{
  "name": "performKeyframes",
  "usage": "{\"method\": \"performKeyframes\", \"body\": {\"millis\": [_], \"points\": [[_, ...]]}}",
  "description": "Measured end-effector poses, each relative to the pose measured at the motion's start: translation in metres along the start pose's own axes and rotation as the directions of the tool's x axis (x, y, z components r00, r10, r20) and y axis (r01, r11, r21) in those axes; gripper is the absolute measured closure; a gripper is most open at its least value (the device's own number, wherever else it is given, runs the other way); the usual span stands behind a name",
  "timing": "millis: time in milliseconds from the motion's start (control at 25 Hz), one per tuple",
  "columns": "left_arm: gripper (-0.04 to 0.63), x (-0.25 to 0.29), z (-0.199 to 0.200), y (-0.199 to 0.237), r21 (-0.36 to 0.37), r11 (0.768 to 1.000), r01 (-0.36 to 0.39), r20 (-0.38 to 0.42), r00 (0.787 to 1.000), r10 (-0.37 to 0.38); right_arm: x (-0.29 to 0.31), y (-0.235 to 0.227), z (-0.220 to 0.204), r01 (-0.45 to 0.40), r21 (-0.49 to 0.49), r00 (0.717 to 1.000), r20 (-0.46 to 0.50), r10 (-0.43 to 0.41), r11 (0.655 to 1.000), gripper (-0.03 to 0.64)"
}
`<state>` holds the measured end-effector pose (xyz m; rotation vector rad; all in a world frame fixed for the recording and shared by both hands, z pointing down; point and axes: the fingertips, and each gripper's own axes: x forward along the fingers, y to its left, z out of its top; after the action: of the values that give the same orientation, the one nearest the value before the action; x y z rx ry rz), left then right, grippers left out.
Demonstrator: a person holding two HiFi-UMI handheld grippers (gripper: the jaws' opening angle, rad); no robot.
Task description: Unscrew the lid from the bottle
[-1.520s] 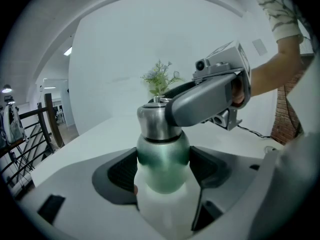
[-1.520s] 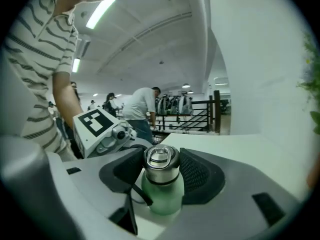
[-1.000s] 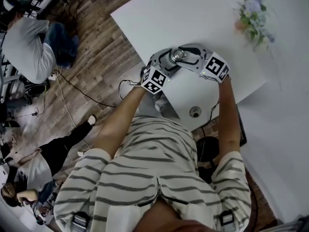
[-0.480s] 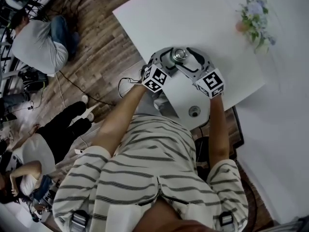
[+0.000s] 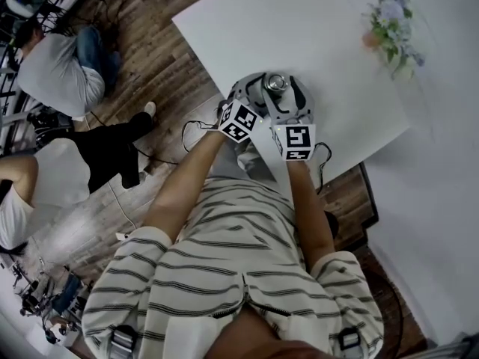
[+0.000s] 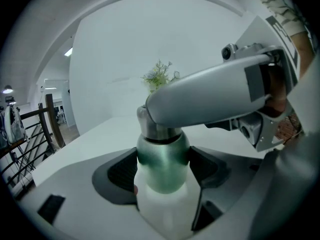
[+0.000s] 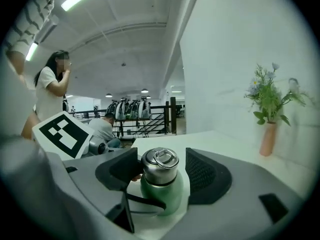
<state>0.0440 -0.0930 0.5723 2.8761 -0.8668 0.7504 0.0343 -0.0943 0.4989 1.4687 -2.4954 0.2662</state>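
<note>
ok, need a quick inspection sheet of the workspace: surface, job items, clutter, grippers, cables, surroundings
Surface: white table.
Job's things: green bottle upright, steel lid on its neck.
Clutter: vase of flowers near the table's far corner, apart from the bottle.
Grippers: left gripper clamped on the bottle's body; right gripper open, jaws just opened, lid between them with a gap at one pad.
Cables: dark cable loop on the floor by the table's edge.
Surroundings: wooden floor; people at the head view's left, away from the table.
</note>
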Motion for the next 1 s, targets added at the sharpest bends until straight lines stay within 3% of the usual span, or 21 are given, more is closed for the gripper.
{"method": "performKeyframes", "body": {"millis": [320,520,720,1000], "points": [[0.271,0.0001,0.0004,-0.0007,-0.001,1.0,-0.003,0.0,1.0,0.003,0.0071,0.0011,-0.008,0.073,0.045,0.997,-0.024,-0.072,0.996,0.35],[0.27,0.0015,0.0006,-0.0003,-0.001,1.0,-0.003,0.0,1.0,0.003,0.0072,-0.0007,-0.0088,0.06,0.044,0.998,-0.022,-0.059,0.997,0.365],[0.27,0.001,0.0007,-0.0003,0.0,1.0,0.0,0.0,1.0,0.0,0.0049,0.0009,-0.0072,-0.02,0.026,1.0,-0.017,0.021,0.999,0.374],[0.27,0.0013,0.0008,0.0003,0.0,1.0,0.002,-0.001,1.0,-0.002,0.0042,0.0036,-0.0066,-0.235,-0.061,0.972,-0.042,0.233,0.97,0.376]]}}
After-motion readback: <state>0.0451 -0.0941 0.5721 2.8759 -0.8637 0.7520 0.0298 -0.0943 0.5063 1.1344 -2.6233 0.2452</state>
